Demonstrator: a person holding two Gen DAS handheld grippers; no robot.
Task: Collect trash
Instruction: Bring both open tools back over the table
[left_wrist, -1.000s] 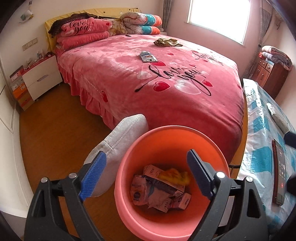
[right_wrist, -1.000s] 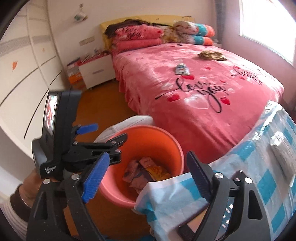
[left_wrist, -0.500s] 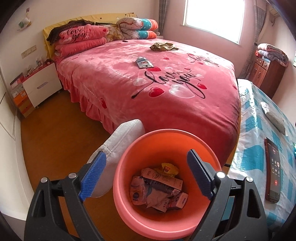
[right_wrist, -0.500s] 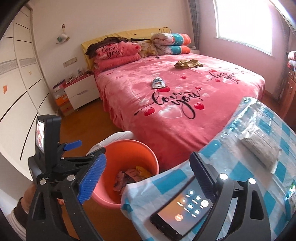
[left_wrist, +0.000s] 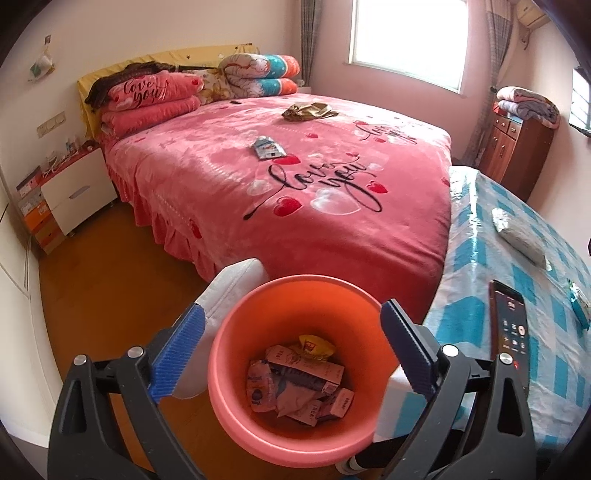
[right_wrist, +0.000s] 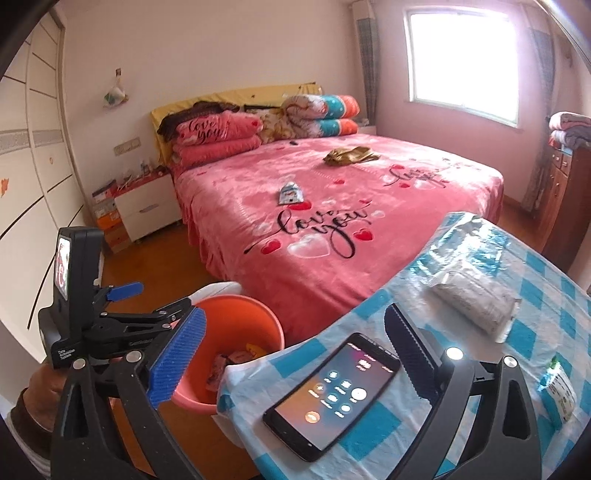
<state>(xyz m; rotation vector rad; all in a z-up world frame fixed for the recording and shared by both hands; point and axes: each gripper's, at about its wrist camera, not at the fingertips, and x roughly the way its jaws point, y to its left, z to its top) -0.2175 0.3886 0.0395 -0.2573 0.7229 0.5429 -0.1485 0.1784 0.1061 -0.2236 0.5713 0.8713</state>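
Both grabbers are wide open and hold nothing. Left gripper (left_wrist: 291, 354) hangs over the orange bucket (left_wrist: 236, 325) at the bottom middle of its view, and its jaws have just been opening with only air between them. Right gripper (right_wrist: 295, 354) sits at the bottom of its view, over the edge of the blue checked table (right_wrist: 535, 266); its jaws have just been opening too, and the phone (right_wrist: 332, 395) lies flat under them, not squeezed.

I think the bucket stands on the floor between the bed and the table so trash from both can drop in. It already has wrappers and small boxes (left_wrist: 295, 384) at the bottom.

Biggest thing is the pink bed (left_wrist: 229, 192), filling the middle of both views. It still has trash on it: a small blue and white packet (left_wrist: 269, 148) in the middle, and a crumpled gold wrapper (left_wrist: 308, 110) farther up near the pillows. On the table, at the right of the frame, are a grey plastic pack (right_wrist: 472, 299) and a little green and white packet (right_wrist: 561, 387) near the right edge (these look like trash too).

The phone is not trash, and it lies right where the right gripper would reach, so it could get bumped. A white padded thing (left_wrist: 229, 291) leans beside the bucket on the left
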